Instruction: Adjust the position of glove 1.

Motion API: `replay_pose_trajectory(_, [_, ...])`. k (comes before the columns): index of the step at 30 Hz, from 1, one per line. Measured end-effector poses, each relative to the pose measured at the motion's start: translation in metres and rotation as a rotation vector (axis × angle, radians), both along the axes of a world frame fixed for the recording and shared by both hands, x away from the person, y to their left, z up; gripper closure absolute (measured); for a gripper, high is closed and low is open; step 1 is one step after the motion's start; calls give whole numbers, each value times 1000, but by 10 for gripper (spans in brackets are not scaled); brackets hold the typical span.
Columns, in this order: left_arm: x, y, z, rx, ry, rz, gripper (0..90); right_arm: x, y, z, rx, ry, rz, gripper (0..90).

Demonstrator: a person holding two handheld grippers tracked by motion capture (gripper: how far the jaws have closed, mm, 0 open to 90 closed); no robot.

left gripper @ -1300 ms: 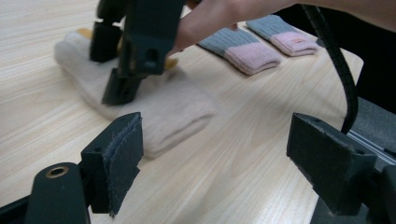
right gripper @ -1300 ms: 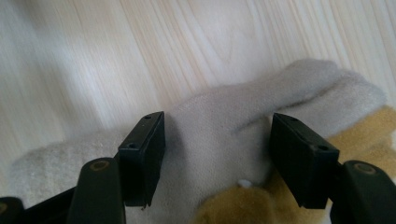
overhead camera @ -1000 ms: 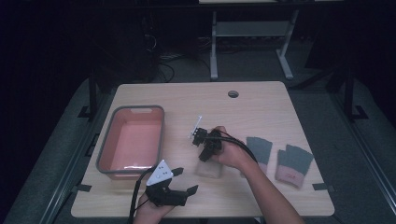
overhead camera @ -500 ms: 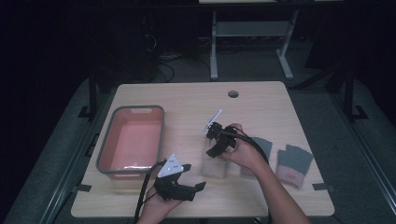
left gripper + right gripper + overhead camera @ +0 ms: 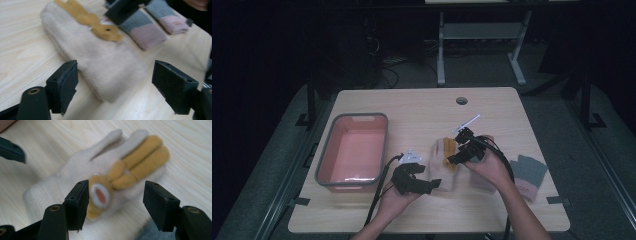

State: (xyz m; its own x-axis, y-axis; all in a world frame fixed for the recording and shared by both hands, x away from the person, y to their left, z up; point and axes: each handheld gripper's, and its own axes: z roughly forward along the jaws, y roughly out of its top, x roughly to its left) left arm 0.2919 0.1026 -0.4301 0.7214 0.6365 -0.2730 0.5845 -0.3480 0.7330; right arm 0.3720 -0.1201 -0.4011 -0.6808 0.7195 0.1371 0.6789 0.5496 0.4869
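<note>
High view: light wooden desk [image 5: 422,107] carries a cream knitted glove with a mustard rabbit figure [image 5: 445,165]. Left gripper [image 5: 414,180] fingers [image 5: 65,86] spread, glove cuff between them. Right gripper [image 5: 464,152] fingers [image 5: 77,203] spread above the rabbit figure.

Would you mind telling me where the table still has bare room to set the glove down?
The far strip of the table beyond the pink tub and around the cable hole is bare, as is the near right corner. It is crowded mid-table, where the left gripper and right gripper flank the cream glove, beside the grey socks.
</note>
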Motion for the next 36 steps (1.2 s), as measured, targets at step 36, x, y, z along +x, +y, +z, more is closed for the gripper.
replay_pose_trajectory(36, [33, -17, -27, 74, 250, 16, 454, -11, -6, -47, 199, 214, -120, 447])
